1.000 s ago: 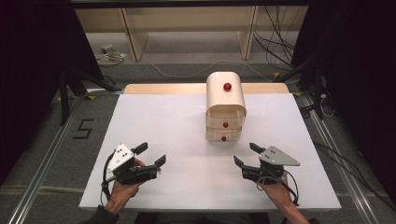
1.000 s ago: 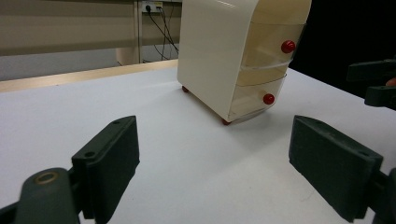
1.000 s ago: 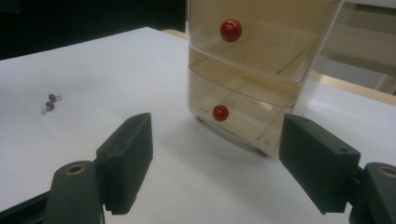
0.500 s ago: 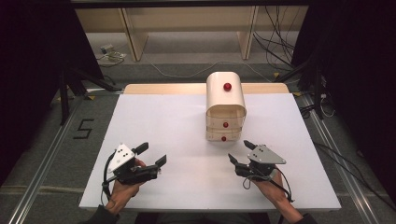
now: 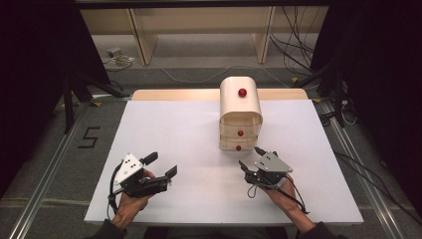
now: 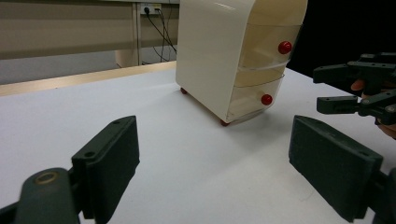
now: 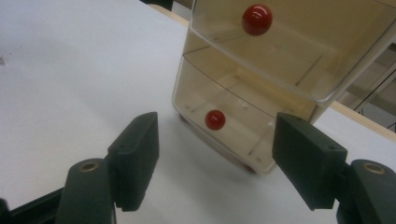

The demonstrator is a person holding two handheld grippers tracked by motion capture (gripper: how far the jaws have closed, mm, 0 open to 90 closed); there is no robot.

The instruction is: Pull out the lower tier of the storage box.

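The upright drawer unit (image 5: 240,112) faces the person; the right gripper (image 5: 253,159), jaws apart, has moved closer to it, the left gripper (image 5: 162,165) likewise apart.

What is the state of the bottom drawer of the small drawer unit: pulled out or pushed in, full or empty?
Pushed in and empty. The bottom drawer sits flush under the drawer above, and its clear front shows nothing inside.

Bright even light, soft shadows

Cream drawer unit (image 5: 240,112), red knobs, drawers shut, upright mid-table.
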